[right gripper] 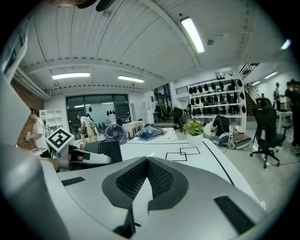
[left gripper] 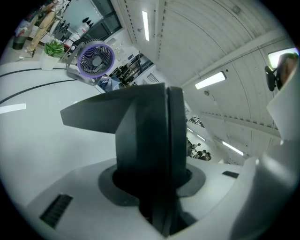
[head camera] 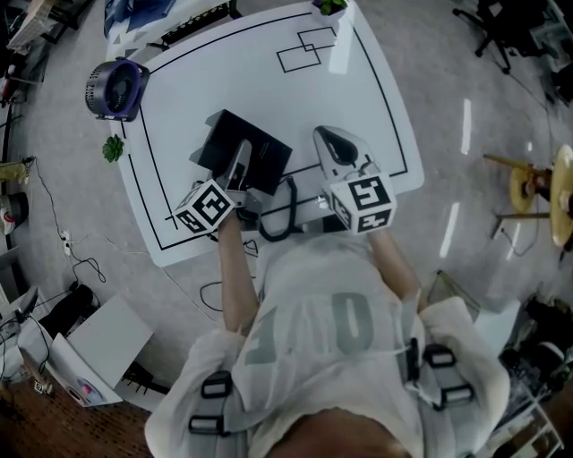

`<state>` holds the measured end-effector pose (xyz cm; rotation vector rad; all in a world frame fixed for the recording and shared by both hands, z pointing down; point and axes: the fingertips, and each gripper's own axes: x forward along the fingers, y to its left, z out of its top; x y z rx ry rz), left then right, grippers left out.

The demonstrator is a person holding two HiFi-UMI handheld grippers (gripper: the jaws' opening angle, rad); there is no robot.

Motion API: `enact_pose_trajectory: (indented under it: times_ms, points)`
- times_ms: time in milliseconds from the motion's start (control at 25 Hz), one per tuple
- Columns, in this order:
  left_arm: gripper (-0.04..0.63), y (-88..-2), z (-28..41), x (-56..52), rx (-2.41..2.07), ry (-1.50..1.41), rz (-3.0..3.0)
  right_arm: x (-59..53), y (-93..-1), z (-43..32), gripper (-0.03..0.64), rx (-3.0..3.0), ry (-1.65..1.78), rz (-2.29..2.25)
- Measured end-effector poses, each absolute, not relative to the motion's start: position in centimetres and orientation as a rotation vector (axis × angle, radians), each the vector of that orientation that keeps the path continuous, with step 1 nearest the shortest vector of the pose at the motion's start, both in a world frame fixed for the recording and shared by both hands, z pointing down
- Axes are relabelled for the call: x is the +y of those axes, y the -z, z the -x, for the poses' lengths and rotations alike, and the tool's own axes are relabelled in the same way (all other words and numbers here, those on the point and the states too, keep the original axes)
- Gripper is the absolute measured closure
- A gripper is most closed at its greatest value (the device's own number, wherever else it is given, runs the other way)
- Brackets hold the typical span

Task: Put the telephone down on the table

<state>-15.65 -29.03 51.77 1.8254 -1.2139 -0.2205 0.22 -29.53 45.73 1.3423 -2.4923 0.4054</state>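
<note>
The black telephone (head camera: 255, 150) is a flat dark slab held tilted over the near left part of the white table (head camera: 358, 89). My left gripper (head camera: 240, 161) is shut on its near edge. In the left gripper view the telephone (left gripper: 140, 126) stands edge-on between the jaws of my left gripper (left gripper: 157, 180) and hides much of the table. A black cord (head camera: 279, 219) loops from it toward the table's front edge. My right gripper (head camera: 325, 137) hovers just right of the telephone, shut and holding nothing. In the right gripper view my right gripper (right gripper: 146, 161) shows its ribbed pads pressed together, with the telephone (right gripper: 111, 151) at the left.
A purple fan (head camera: 116, 88) stands at the table's far left corner. A potted plant (head camera: 329, 5) sits at the far edge, near two overlapping rectangles (head camera: 304, 49) drawn on the top. A black line (head camera: 385, 89) frames the tabletop. An office chair (right gripper: 263, 123) stands on the floor to the right.
</note>
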Motion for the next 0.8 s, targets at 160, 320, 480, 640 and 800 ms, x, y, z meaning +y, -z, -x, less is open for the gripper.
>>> enact_pose_trajectory:
  times_ms: [160,320,480,640,800]
  points:
    - [0.437,-52.1,15.5,-28.9,-1.192,0.252,-1.799,-29.4,-46.0,-0.1,0.609,-2.492,-0.407,-1.330]
    - [0.436,-52.5,15.6,-29.0,-1.175,0.291,-1.767,-29.3,-46.2,-0.2,0.609,-2.481,-0.410,-1.330]
    - [0.436,-52.8,15.8,-29.0,-1.166,0.326,-1.732,-29.2,-46.2,-0.3,0.609,-2.476,-0.408,-1.331]
    - [0.436,-53.1,16.1,-29.0,-1.160,0.343,-1.702,-29.0,-46.4,-0.3,0.609,-2.471,-0.412,-1.323]
    - [0.436,-53.5,16.2,-28.9,-1.150,0.360,-1.672,-28.7,-46.6,-0.1,0.609,-2.470,-0.411,-1.314]
